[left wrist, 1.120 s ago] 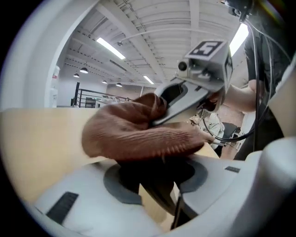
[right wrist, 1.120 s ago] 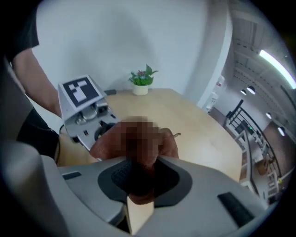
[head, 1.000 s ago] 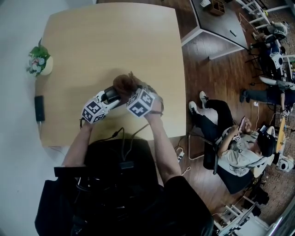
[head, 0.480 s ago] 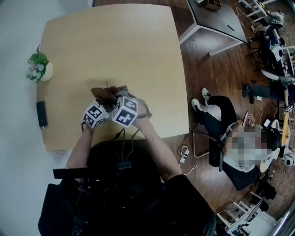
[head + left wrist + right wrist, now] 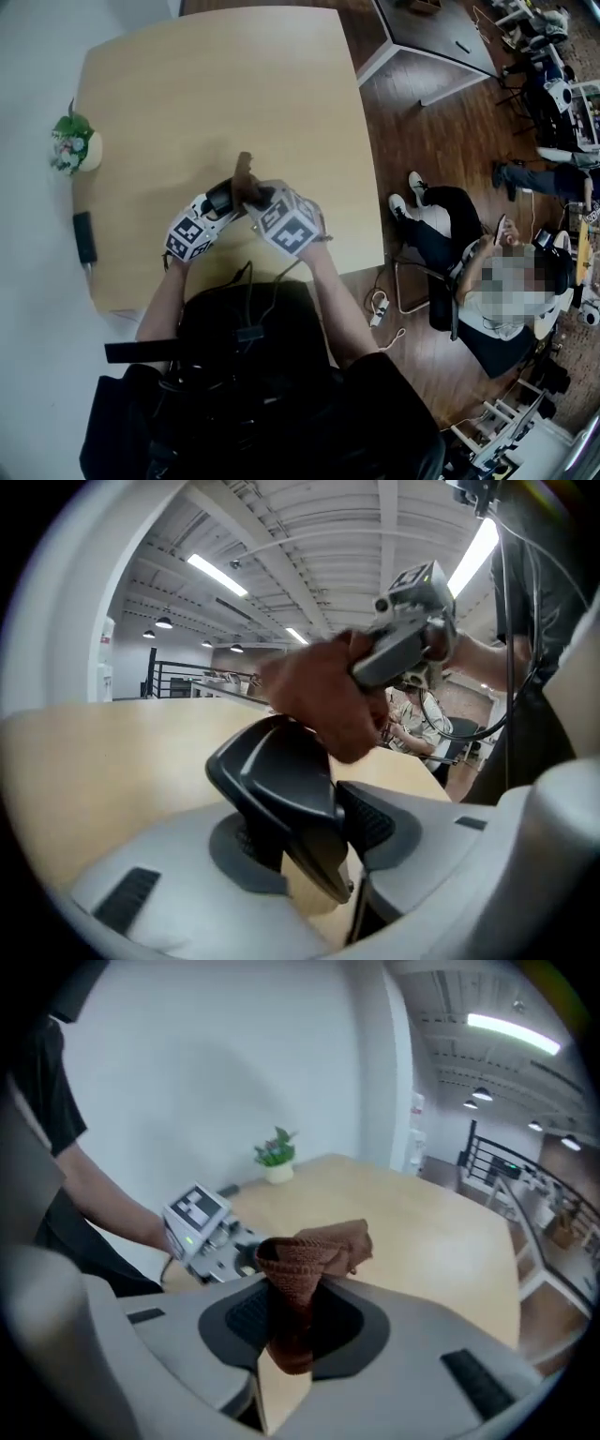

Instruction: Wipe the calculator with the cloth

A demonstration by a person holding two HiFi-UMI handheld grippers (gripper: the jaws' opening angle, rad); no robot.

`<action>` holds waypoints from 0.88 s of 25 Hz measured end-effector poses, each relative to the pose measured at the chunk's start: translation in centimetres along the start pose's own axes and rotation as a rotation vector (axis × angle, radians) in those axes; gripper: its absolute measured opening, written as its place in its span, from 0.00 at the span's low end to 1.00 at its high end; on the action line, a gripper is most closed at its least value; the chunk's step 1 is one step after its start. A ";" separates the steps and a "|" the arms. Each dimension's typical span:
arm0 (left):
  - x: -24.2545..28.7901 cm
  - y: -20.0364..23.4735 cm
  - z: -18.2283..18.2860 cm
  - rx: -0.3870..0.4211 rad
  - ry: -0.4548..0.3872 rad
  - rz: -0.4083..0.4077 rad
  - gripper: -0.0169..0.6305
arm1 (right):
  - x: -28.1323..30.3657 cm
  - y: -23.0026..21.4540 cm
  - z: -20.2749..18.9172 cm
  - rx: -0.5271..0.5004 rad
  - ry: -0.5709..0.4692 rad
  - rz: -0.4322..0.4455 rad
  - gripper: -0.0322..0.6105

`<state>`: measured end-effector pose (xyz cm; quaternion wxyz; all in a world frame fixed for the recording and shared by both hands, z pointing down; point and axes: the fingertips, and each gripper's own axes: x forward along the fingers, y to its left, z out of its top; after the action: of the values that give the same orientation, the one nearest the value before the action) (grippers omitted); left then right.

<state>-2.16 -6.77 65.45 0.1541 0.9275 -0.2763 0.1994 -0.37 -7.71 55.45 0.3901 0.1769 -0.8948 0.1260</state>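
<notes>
Head view, calculator: the dark calculator [image 5: 225, 195] sits at the tip of the left gripper [image 5: 208, 212], over the near part of the wooden table [image 5: 234, 84].
Head view, cloth: the brown cloth [image 5: 245, 173] stands up from the tip of the right gripper [image 5: 261, 195], just beside the calculator's far end.
Head view, grippers: the two grippers point in towards each other, their tips close together.
Head view, count: one calculator, one cloth, two grippers, one potted plant [image 5: 73, 145] and one flat black object [image 5: 84, 237], both at the table's left edge and well apart from the grippers.

Left gripper view, grip: the left gripper [image 5: 314, 855] has its jaws part-way apart and clamped on the calculator [image 5: 281, 780], which is tilted with its far end raised.
Left gripper view, cloth: the bunched cloth [image 5: 319, 700] lies against the calculator's raised end and is carried by the right gripper [image 5: 370, 667] coming in from the upper right.
Left gripper view, count: one calculator, one cloth.

Right gripper view, grip: the right gripper [image 5: 291, 1330] has its jaws closed narrow on the cloth [image 5: 319, 1246], which bunches out above them.
Right gripper view, left gripper: the left gripper [image 5: 225, 1246] is just beside the cloth, to its left.
Right gripper view, count: one cloth, one potted plant [image 5: 275, 1157] at the table's [image 5: 441, 1232] far edge.
</notes>
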 end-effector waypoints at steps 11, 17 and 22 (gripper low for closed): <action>-0.2 -0.3 -0.7 0.071 0.035 0.033 0.29 | 3.5 -5.2 -5.0 0.187 0.077 -0.102 0.17; -1.7 0.5 -0.7 -0.233 -0.065 0.008 0.24 | 1.1 -8.5 -11.2 0.291 0.158 -0.214 0.17; -5.7 1.9 1.4 -0.641 -0.261 -0.034 0.25 | 6.7 2.3 -6.3 0.081 0.044 0.046 0.17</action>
<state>-7.18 -6.31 61.94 0.4043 0.8541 -0.3267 -0.0203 -1.46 -4.79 64.37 0.3994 0.1690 -0.8839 0.1748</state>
